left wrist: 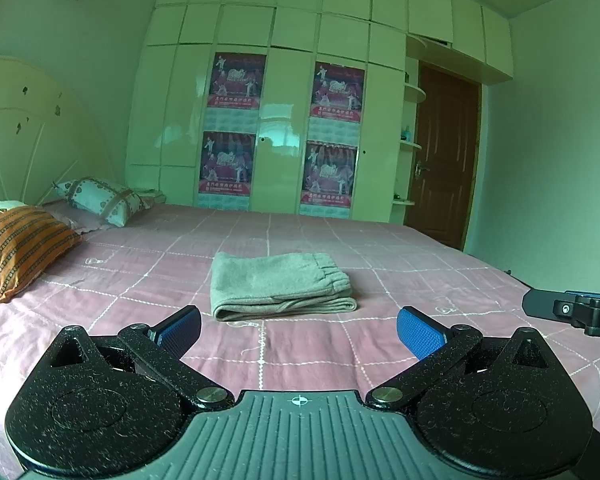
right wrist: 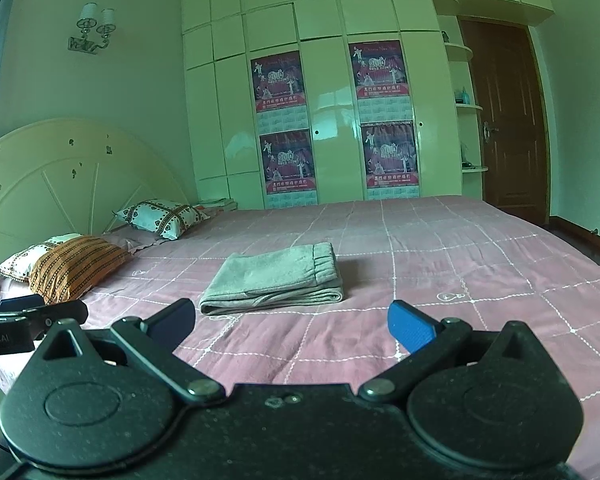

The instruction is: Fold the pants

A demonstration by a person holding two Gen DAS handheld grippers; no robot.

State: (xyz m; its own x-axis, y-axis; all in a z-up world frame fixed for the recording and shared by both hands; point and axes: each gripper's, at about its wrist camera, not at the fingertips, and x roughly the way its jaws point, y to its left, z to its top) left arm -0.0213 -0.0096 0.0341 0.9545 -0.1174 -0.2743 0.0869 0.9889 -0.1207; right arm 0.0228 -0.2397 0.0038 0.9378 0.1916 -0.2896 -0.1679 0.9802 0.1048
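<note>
Bedding filled most of both views: a bed (left wrist: 380, 264) under a pink checked sheet ran back to a cream headboard (left wrist: 24, 128) on the left and a tall wardrobe (left wrist: 292, 92) with four posters behind it; a brown door (left wrist: 444, 152) stood at the right, and pillows (left wrist: 20, 244) lay by the headboard, well apart from the work.

Near the middle of the sheet lay the pants (left wrist: 280, 286), grey and soft-looking, already folded into a compact rectangle of several layers; the elastic waistband sat on top toward the right, the stacked fold edges faced the cameras, and the bundle looked flat and square enough.

Both tools hung back from it, touching nothing; the left gripper (left wrist: 299, 330) stood wide, its blue pads far apart with only bare sheet between them, and the right gripper (right wrist: 292, 326) was just as wide and just as empty; each showed at the edge of the other's view, so they sat side by side on the near side of the bed.

By my judgement the folding itself was finished, and this was the closing step, with the hands clear of the cloth; little seemed left to call for, save perhaps a light press on the top layer or a nudge to square an edge, done gently so the loose layers would not slide apart.
</note>
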